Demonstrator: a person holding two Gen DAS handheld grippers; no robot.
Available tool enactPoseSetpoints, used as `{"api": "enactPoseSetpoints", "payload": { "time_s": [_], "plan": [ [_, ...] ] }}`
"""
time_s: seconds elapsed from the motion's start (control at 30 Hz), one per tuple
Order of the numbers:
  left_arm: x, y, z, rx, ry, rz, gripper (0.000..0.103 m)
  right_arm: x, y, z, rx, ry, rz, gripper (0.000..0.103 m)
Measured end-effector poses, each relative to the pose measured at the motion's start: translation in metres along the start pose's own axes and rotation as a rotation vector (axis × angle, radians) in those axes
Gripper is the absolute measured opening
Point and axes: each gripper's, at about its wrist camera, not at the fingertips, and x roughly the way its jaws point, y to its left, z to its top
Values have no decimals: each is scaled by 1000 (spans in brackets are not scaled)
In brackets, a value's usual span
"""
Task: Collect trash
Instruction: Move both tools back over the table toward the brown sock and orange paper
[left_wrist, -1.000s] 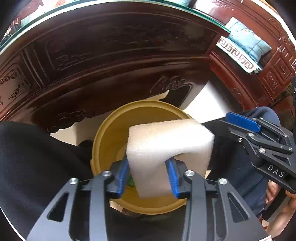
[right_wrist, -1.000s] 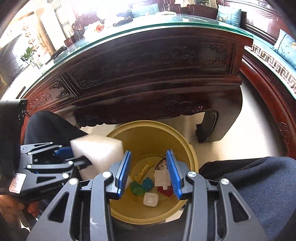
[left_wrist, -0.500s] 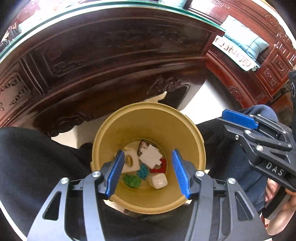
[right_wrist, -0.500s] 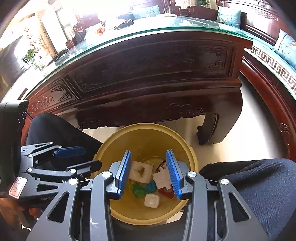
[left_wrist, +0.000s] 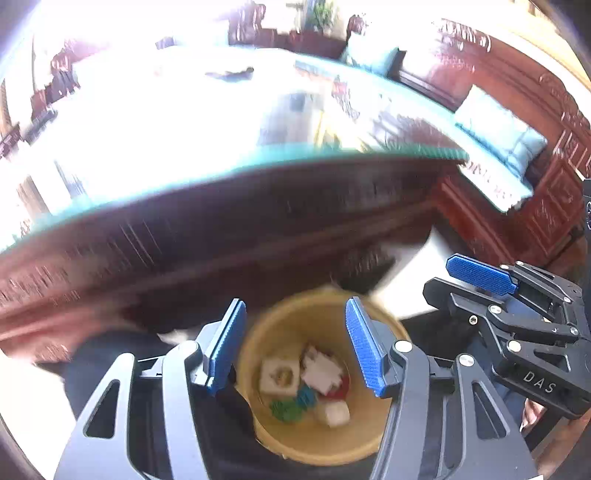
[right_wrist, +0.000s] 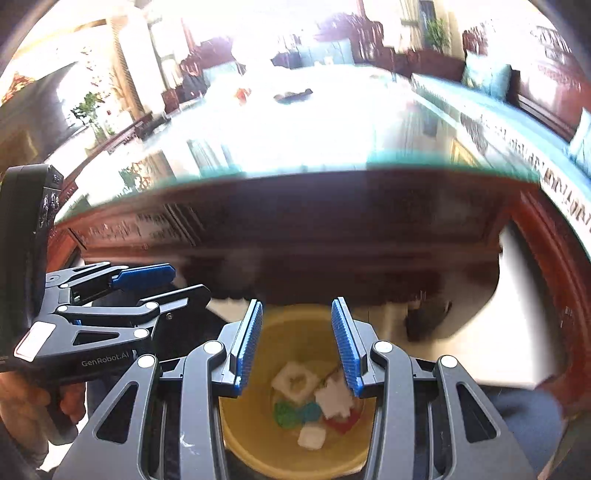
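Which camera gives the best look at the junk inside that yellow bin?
The left wrist view: the trash lies unobstructed between the open tongs, in the bin. In the right wrist view, one finger overlaps the pile's edge, though most shows.

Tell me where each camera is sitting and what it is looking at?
Left wrist: rides the left gripper, looking down into the yellow bin; the right gripper shows at right.
Right wrist: rides the right gripper, facing the same bin; the left gripper and a hand show at left.
Shared: the bin, its trash, the dark wooden table.
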Motion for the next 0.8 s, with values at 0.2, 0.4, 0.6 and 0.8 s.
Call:
{"api": "enactPoseSetpoints", "payload": {
  "time_s": [0.2,0.4,0.6,0.8],
  "plan": [
    [-29,14,51,-7,-118,41,62,-5,17,57,-55,-90,18,40],
    [-35,44,99,-76,-188,75,76,6,26,111,-79,-151,47,40],
    [-17,79,149,-159,-223,115,77,31,30,157,-83,-164,73,47],
    [16,107,182,-183,-207,142,84,70,22,195,-42,-171,58,66]
  ]
}}
